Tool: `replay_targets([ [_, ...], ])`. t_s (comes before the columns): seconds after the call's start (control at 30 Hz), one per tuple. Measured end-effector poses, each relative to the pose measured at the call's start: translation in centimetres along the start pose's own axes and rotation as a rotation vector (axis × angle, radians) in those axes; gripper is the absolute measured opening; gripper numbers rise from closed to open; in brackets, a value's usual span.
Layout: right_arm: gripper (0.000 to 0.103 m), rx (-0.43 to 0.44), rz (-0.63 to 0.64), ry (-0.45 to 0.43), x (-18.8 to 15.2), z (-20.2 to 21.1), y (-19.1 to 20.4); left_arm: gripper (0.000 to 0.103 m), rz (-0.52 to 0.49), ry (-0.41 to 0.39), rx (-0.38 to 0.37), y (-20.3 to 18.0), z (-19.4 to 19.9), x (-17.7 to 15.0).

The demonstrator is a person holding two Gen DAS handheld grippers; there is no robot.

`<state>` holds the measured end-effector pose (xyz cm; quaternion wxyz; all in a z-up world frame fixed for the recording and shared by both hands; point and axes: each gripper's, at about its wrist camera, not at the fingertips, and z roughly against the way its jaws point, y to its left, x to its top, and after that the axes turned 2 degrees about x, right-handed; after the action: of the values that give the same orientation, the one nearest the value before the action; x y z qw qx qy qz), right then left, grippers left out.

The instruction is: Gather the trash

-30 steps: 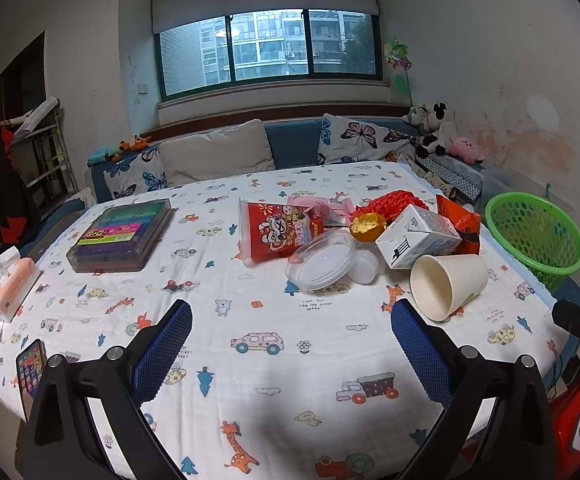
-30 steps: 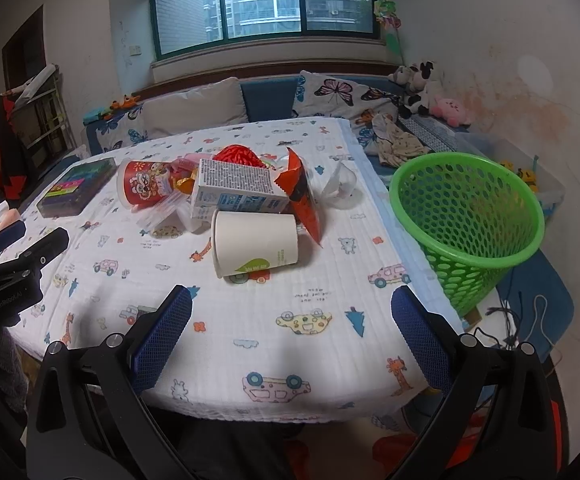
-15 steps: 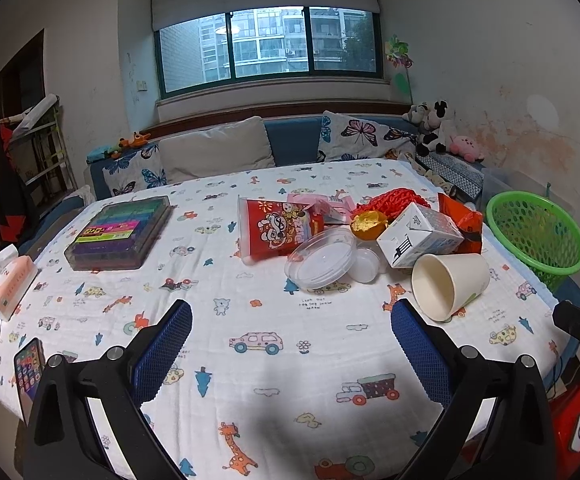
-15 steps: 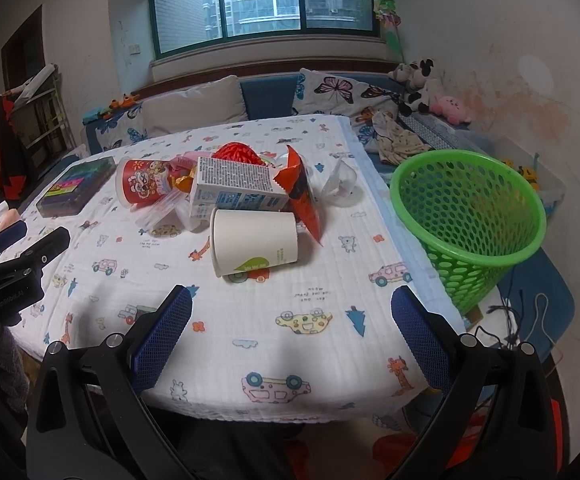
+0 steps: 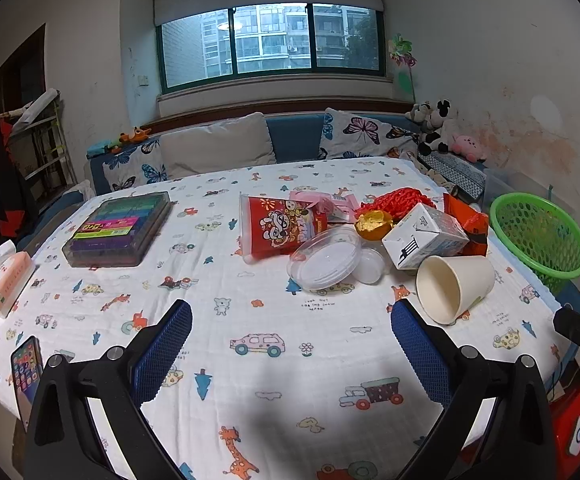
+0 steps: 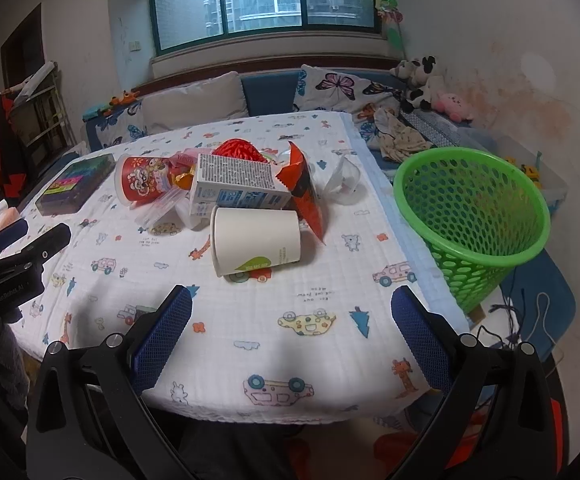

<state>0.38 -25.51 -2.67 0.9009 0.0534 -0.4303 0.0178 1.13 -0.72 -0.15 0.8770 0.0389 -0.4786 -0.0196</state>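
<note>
A pile of trash lies on the patterned tablecloth: a white paper cup (image 6: 256,242) on its side, a milk carton (image 6: 238,186), a red snack cup (image 6: 142,180), an orange wrapper (image 6: 303,192), a red mesh net (image 6: 238,148) and a clear plastic lid (image 5: 325,258). The cup (image 5: 453,288) and carton (image 5: 423,236) also show in the left wrist view. A green mesh basket (image 6: 473,216) stands off the table's right edge. My right gripper (image 6: 290,328) is open and empty, short of the paper cup. My left gripper (image 5: 290,344) is open and empty, over bare cloth.
A box of coloured items (image 5: 120,228), a tissue pack (image 5: 8,280) and a phone (image 5: 26,364) lie on the table's left side. A sofa with cushions (image 5: 218,144) and soft toys (image 5: 435,128) runs behind the table. Cables (image 6: 529,320) lie on the floor by the basket.
Both views shift only slightly; the right gripper has eased a little toward the paper cup. Both grippers stay open and nothing on the table has moved.
</note>
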Motion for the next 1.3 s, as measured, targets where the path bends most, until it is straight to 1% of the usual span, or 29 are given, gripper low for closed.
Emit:
replay_targets([
  [0.47, 0.099, 0.008, 0.004, 0.016, 0.7, -0.7, 0.2, 0.097, -0.004, -0.001, 0.0, -0.1, -0.2, 0.2],
  [0.83, 0.099, 0.013, 0.002, 0.018, 1.5, -1.3, -0.1, 0.097, -0.012, 0.009, -0.007, -0.2, -1.4, 1.6],
  [1.03, 0.099, 0.019, 0.002, 0.02, 2.2, -1.8, -0.5, 0.097, -0.022, 0.017, -0.011, -0.6, -1.9, 2.0],
  [1.3, 0.098, 0.034, 0.013, 0.028, 4.1, -3.1, -1.4, 0.097, -0.032, 0.031, -0.025, -0.7, -2.9, 2.7],
])
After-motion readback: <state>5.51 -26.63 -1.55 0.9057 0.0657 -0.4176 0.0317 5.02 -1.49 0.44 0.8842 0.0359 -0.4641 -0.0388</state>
